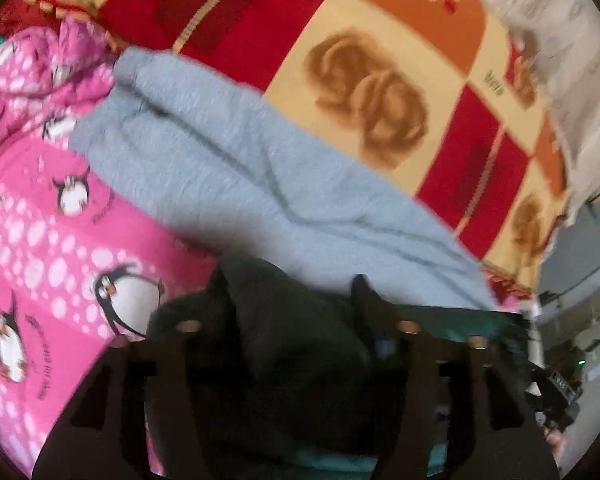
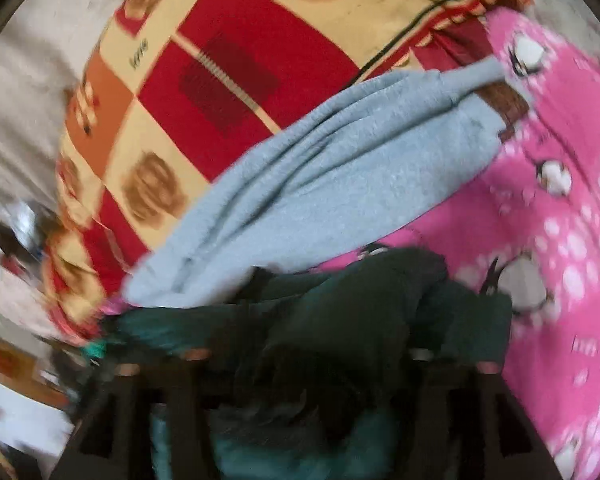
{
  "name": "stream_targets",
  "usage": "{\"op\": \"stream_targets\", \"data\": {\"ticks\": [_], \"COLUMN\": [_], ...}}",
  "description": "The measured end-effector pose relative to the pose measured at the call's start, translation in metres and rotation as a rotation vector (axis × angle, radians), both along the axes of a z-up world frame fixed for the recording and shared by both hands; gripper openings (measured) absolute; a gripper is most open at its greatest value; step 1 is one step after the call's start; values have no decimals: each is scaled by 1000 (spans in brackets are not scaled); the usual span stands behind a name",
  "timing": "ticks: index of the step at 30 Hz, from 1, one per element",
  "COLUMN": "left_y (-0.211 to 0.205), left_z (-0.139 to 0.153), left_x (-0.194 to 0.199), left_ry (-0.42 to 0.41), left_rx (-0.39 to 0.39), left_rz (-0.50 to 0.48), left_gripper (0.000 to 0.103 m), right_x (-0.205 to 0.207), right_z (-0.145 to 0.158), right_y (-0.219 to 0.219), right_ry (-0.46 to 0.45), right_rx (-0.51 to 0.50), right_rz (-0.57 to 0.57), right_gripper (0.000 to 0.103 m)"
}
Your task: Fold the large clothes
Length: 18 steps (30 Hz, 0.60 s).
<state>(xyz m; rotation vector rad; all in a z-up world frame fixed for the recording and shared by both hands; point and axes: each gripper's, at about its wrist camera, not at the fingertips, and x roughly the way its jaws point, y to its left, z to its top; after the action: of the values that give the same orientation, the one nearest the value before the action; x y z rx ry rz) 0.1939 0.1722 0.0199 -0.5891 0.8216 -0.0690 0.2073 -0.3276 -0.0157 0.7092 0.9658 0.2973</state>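
Observation:
A dark green garment is bunched between the fingers of my left gripper, which is shut on it and holds it above the bed. The same garment fills the bottom of the right wrist view, where my right gripper is shut on another part of it. A light blue-grey sweatshirt lies rumpled on the bed just beyond both grippers; it also shows in the right wrist view. Both views are motion-blurred.
A pink penguin-print blanket covers one side of the bed, also in the right wrist view. A red, cream and orange checked blanket covers the other side. The bed edge and room clutter lie beyond.

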Motion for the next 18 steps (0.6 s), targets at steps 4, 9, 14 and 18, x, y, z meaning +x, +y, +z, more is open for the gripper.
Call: {"op": "stream_targets", "data": {"ticks": [4, 9, 14, 18], "left_y": [-2, -24, -66, -87], "left_z": [44, 60, 32, -6], "left_x": [-15, -26, -12, 1], "left_ry": [-69, -131, -90, -10], "left_rx": [79, 180, 332, 416], "left_rz": [6, -24, -115, -155], "left_gripper": [79, 79, 79, 79], "right_x": [-20, -34, -24, -9], "right_z": [37, 53, 34, 11], "right_y": [2, 22, 57, 71], "right_ry": [-52, -110, -114, -107], "right_rx": [-40, -227, -376, -498], "right_rz": [14, 35, 130, 153], "right_gripper": [78, 78, 78, 78]}}
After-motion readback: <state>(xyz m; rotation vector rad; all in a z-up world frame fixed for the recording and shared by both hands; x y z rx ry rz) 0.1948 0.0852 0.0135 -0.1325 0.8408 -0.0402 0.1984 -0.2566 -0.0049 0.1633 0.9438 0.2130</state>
